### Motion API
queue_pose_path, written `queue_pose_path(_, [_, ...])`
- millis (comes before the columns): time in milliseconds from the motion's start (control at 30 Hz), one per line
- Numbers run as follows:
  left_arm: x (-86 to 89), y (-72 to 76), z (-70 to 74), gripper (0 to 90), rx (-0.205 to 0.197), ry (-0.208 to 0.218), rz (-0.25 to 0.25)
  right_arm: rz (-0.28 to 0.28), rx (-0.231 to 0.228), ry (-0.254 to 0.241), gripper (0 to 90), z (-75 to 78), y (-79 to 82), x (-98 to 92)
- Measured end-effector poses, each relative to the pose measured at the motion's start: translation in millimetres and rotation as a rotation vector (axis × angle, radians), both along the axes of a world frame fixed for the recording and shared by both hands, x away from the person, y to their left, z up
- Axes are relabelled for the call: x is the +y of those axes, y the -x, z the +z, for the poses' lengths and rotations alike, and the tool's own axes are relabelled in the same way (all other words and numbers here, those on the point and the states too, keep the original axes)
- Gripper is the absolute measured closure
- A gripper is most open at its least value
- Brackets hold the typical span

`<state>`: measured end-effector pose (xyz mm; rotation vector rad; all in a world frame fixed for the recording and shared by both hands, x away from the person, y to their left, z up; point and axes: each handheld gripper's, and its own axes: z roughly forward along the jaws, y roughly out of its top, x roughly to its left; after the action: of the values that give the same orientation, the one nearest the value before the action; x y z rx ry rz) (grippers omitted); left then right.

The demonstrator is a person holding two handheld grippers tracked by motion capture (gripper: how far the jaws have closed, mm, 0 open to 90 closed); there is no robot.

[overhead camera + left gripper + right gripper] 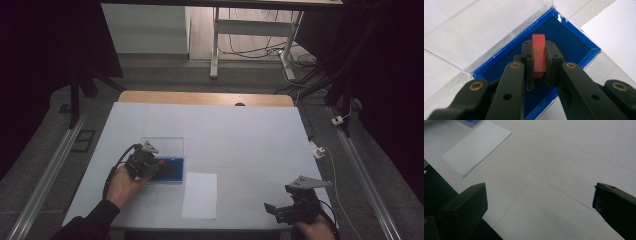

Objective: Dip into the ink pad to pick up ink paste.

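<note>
A shallow blue case point(172, 171) point(571, 41) with a dark blue lining lies open on the white table, its clear lid point(162, 145) point(474, 32) folded back flat. My left gripper point(150, 167) point(539, 66) is shut on a small red block point(539, 56) with gold marks, held just over the lining. A hand grips that gripper from the lower left. At the table's near right edge my right gripper point(280, 210) point(540, 202) stands open, jaws wide apart, with bare table between them.
A white sheet of paper point(200, 195) point(476, 146) point(614, 30) lies right of the case near the front edge. The wooden table edge point(205, 97) shows at the back. Metal rails point(47, 170) run along both sides of the table.
</note>
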<state>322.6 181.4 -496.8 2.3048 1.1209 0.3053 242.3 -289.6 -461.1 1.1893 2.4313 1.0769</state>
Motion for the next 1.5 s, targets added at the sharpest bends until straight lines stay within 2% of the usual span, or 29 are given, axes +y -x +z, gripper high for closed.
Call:
queue_pose_path(67, [-1.2,0.1,1.0,80.1,-0.002,-0.015,-0.002,0.000,-0.002,-0.001,0.0,-0.1,0.0,-0.3])
queue_pose_path(167, [-1.1,-0.3,1.9,80.1,0.002,-0.015,-0.003,-0.004,0.000,-0.006,0.0,-0.1,0.0,-0.5])
queue_pose_path(333, [1.5,-1.5,3.2,80.1,0.015,0.002,-0.004,-0.004,0.000,-0.002,0.0,0.3,0.5,-0.7])
queue_pose_path(400, [1.9,-1.0,5.2,80.1,0.011,0.000,-0.010,-0.003,0.000,-0.001,0.0,0.2,0.6,-0.6])
queue_pose_path(567, [4.1,1.4,11.3,80.1,-0.006,0.025,-0.012,-0.002,0.001,-0.005,0.0,0.2,0.6,-0.9])
queue_pose_path(767, [5.9,5.4,17.9,80.1,-0.032,0.027,-0.025,-0.002,0.001,-0.006,0.0,0.2,0.6,-0.9])
queue_pose_path(1300, [13.3,13.3,30.7,80.0,-0.066,0.102,-0.032,-0.004,0.003,-0.012,0.0,0.1,0.6,-1.3])
queue_pose_path(1500, [15.7,16.3,34.7,80.0,-0.081,0.124,-0.049,-0.001,0.001,-0.010,0.0,0.2,0.7,-1.0])
